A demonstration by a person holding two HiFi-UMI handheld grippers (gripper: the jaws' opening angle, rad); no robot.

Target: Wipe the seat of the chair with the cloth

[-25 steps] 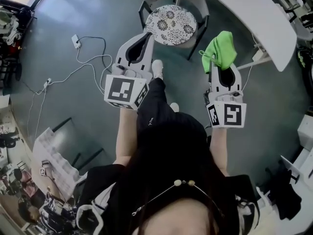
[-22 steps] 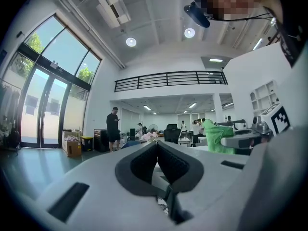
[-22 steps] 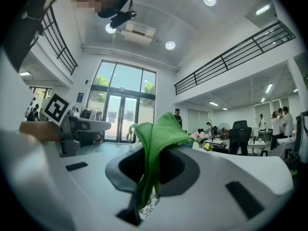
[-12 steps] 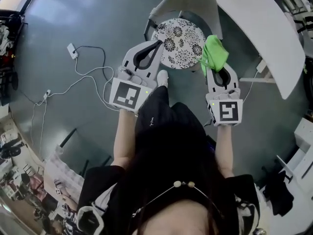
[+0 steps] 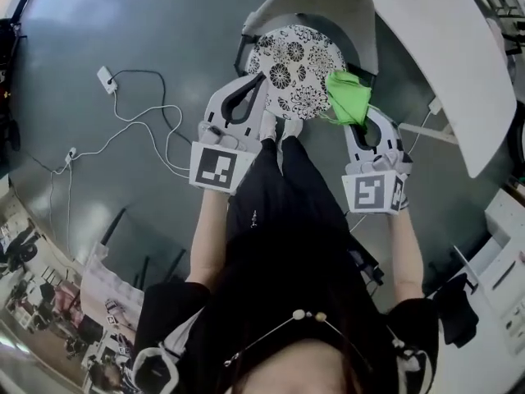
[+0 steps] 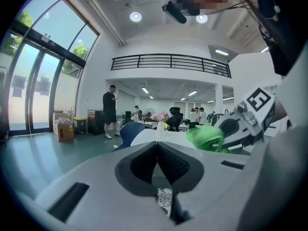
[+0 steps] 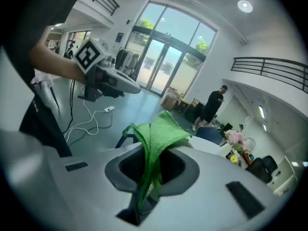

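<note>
**Holding cloth (image 5: 347, 97) at the seat (image 5: 287, 52), wipe not begun**

Green and bunched, the cloth sat over the patterned seat's right edge; whether it touched, I could not tell. My right gripper (image 5: 358, 115) was clamped on it. My left gripper (image 5: 259, 82), jaws pressed together on nothing, hovered at the seat's near left. I judged the whole wipe remained.
</note>
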